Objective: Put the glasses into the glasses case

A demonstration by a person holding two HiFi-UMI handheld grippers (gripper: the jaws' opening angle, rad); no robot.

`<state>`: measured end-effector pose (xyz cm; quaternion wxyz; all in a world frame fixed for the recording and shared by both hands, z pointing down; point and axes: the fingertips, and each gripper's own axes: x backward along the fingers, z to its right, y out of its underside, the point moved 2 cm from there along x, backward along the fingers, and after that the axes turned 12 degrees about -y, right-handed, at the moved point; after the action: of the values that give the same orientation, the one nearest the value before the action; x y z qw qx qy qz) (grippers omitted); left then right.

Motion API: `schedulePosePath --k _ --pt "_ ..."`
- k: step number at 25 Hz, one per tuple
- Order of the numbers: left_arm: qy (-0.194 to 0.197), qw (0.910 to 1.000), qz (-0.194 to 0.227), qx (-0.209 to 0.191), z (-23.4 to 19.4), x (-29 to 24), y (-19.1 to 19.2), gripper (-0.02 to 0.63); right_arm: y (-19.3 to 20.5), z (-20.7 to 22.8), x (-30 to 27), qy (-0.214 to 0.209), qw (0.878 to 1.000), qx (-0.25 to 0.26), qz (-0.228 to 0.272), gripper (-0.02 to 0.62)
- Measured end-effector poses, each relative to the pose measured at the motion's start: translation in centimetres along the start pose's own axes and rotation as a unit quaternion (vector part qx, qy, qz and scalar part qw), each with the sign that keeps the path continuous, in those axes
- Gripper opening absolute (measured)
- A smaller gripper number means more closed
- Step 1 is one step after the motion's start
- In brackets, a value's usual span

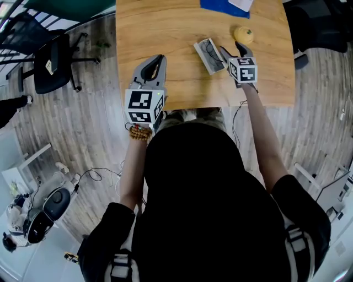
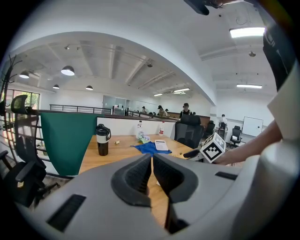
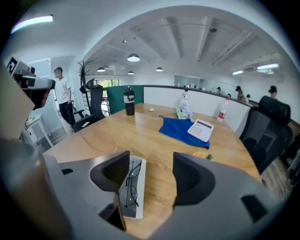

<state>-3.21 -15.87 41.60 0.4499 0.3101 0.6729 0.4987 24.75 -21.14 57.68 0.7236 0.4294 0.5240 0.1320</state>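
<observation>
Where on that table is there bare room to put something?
The table is bare from the left gripper to the glasses case and back toward the blue cloth. Crowded at right: case, yellow object and right gripper bunch together.

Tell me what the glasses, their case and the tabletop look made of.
Glasses: thin dark wire rims, probably metal, with clear lenses. Case: pale grey-white and matte with a smooth flat lining. Plastic or leatherette, can't tell which. Tabletop: light wood grain with a soft sheen. Could be solid wood or a wood-look laminate; the look leaves it open.
</observation>
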Motion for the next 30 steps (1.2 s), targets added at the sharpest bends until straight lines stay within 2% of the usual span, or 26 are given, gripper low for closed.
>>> schedulePosePath --k 3,9,14,18,22,25,28,30 --pt "0.006 0.9997 0.024 -0.007 0.4 -0.3 -1.6 0.031 -4.2 -0.3 2.2 0.016 0.998 0.019 0.049 0.299" --pt "0.017 0.9978 0.059 -0.023 0.9 -0.8 -4.2 0.032 -11.3 -2.7 5.7 0.015 0.99 0.073 0.122 0.291" --pt "0.019 0.9955 0.088 -0.029 0.6 -1.2 -6.6 0.031 -16.8 -6.2 7.9 0.01 0.978 0.12 0.169 0.287" --pt "0.014 0.9922 0.119 -0.034 0.6 -1.0 -8.7 0.031 -21.0 -9.0 10.1 0.012 0.964 0.147 0.219 0.273" --pt "-0.004 0.9852 0.167 -0.039 0.7 0.1 -10.8 0.032 -23.8 -12.2 12.8 0.022 0.946 0.168 0.278 0.215" --pt "-0.019 0.978 0.202 -0.047 1.2 0.9 -11.5 0.031 -24.2 -14.3 14.2 0.035 0.933 0.179 0.309 0.139" --pt "-0.03 0.9711 0.233 -0.043 1.8 1.3 -11.9 0.031 -24.3 -15.5 15.2 0.048 0.916 0.169 0.361 0.068" --pt "-0.035 0.9696 0.239 -0.039 2.0 1.6 -11.6 0.031 -23.4 -16.1 15.2 0.055 0.916 0.17 0.361 0.006"
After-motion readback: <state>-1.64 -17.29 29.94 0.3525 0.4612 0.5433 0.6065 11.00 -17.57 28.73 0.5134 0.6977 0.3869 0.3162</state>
